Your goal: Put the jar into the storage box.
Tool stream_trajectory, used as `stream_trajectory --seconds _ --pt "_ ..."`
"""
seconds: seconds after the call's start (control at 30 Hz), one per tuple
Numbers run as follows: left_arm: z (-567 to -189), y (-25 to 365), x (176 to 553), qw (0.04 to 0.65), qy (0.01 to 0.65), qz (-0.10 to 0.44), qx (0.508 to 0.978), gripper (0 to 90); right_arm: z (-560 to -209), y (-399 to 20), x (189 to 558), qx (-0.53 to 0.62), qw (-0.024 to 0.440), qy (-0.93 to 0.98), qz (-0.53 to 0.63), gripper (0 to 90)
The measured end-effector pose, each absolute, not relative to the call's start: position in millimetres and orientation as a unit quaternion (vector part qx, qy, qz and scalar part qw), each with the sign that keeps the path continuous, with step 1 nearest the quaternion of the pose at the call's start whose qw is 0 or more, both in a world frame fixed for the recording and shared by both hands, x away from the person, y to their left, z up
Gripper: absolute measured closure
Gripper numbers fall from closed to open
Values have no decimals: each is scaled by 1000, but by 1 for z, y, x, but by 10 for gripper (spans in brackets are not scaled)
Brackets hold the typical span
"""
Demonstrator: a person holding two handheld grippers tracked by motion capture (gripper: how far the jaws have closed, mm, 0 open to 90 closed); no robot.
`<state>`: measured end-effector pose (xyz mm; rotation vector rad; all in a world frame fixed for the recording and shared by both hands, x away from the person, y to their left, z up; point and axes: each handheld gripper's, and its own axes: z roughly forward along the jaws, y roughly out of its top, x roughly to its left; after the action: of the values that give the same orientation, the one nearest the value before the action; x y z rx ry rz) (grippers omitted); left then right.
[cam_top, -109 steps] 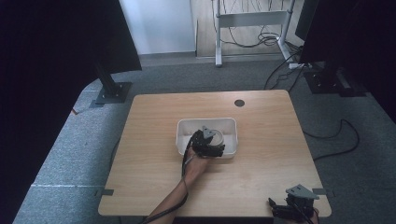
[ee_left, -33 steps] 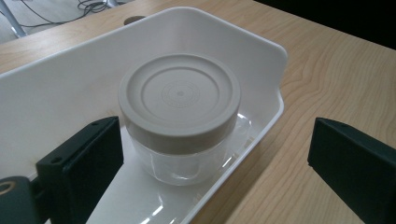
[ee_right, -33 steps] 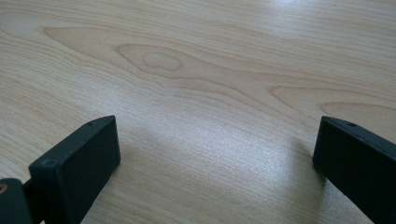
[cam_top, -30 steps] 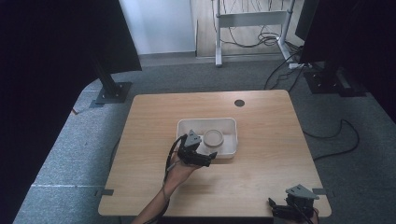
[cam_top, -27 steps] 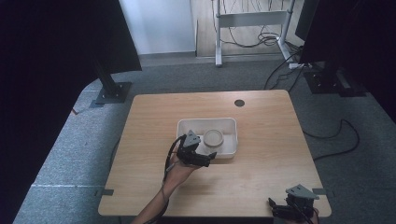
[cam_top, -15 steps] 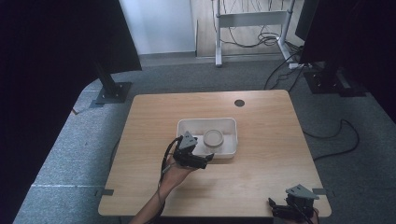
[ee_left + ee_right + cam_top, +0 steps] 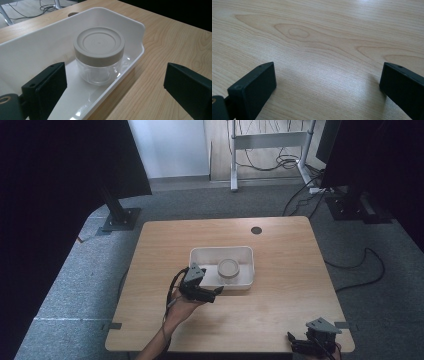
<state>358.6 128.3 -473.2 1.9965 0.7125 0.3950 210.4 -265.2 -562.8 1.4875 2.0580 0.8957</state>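
Observation:
A clear jar with a grey lid (image 7: 229, 269) (image 7: 98, 54) stands upright in a white tray (image 7: 198, 256) (image 7: 37, 45) at the table's middle. My left gripper (image 7: 212, 294) (image 7: 115, 90) is held by a hand just in front of the tray's near left corner, open and holding nothing, with the jar a short way ahead of its jaws. One of its jaws hangs over the tray, the other over the table. My right gripper (image 7: 296, 343) (image 7: 327, 87) rests at the table's front right edge, open over bare wood.
The wooden table (image 7: 280, 310) has a round cable hole (image 7: 256, 230) at the back. Dark stands and cables are on the grey floor around it. A forearm comes in from the bottom left of centre.
My left gripper has let go of the jar in the tray and drawn back toward the front left. The right gripper has not moved.

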Motion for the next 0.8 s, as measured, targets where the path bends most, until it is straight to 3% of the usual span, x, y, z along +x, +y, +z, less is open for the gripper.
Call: stream_trajectory --seconds 0.8 --pt "-468 156 342 487 290 164 807 46 -563 -265 210 539 223 745 324 3"
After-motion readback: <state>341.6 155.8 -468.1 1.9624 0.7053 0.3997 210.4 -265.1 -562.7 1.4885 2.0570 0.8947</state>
